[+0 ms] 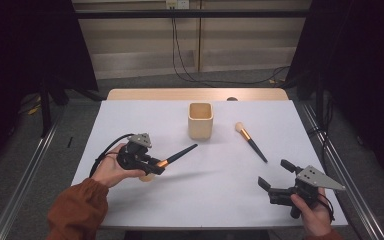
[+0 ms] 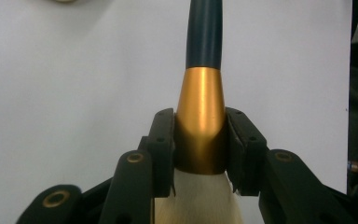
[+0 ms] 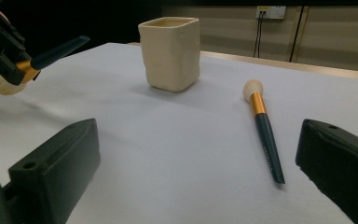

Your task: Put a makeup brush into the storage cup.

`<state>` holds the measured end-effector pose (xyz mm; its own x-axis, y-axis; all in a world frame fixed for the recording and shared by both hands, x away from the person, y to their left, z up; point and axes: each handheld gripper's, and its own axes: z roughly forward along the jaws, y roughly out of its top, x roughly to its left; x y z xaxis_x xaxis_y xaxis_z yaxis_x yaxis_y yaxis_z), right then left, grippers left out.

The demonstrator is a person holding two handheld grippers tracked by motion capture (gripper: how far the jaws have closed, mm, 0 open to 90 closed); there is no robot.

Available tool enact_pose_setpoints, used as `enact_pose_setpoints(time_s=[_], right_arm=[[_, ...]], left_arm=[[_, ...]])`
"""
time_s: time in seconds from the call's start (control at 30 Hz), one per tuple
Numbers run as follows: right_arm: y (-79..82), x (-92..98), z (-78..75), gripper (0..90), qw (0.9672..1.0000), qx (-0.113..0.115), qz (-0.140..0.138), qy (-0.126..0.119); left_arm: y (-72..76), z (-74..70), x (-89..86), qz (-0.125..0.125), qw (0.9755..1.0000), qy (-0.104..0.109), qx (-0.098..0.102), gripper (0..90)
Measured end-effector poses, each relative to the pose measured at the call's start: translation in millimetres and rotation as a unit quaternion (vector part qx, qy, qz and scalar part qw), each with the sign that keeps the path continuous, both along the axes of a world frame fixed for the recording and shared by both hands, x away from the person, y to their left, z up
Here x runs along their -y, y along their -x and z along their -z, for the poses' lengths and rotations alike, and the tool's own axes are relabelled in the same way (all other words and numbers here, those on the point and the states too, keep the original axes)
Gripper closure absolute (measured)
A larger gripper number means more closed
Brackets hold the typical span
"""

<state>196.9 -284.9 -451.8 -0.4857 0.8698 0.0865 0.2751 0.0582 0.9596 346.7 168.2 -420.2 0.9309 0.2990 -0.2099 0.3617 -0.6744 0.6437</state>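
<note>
My left gripper [image 1: 155, 165] is shut on a makeup brush [image 1: 177, 156] by its gold ferrule [image 2: 200, 126], held a little above the white table; the dark handle points toward a cream square cup [image 1: 200, 120]. The brush's pale bristles [image 2: 196, 198] sit behind the pads. That held brush [image 3: 32, 63] also appears at the far left of the right gripper view. A second brush [image 1: 250, 140] lies flat to the right of the cup [image 3: 170, 52], bristle head toward the back. My right gripper [image 1: 275, 172] stands open near the front right, pointing at this second brush [image 3: 263, 130].
The white table top [image 1: 215, 190] has a wooden strip along its back edge [image 1: 195, 94]. Metal rails run along the floor on both sides. Cables hang down the back wall [image 1: 180, 50].
</note>
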Motion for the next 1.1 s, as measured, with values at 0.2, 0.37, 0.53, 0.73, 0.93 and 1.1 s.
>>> enact_pose_setpoints(time_s=[0.2,0.37,0.53,0.73,0.93,1.1], right_arm=[[-0.2,-0.1,-0.2,0.0,1.0,0.001,0.0,-0.001],[-0.2,0.4,-0.9,0.0,1.0,0.003,0.0,-0.004],[-0.2,0.2,-1.6,0.0,1.0,0.007,-0.003,-0.005],[-1.6,-2.4,-3.2,0.0,0.9999,0.009,-0.011,-0.01],[-9.5,-9.3,-11.1,0.0,0.9991,0.019,-0.032,-0.021],[-15.4,-20.0,-15.8,0.0,0.9971,0.02,-0.072,-0.012]], left_arm=[[6.3,-3.9,-3.9,-0.021,0.9988,0.043,0.008,66.1],[10.9,-9.3,-4.3,-0.029,0.9969,0.069,0.02,66.1],[16.5,-11.4,-1.7,-0.036,0.9952,0.08,0.043,66.1],[17.7,-9.1,4.1,-0.033,0.9934,0.101,0.042,66.2],[18.9,-8.3,20.0,-0.01,0.9946,0.099,0.031,66.2],[20.4,-10.6,33.6,0.011,0.9953,0.091,0.031,66.2]])
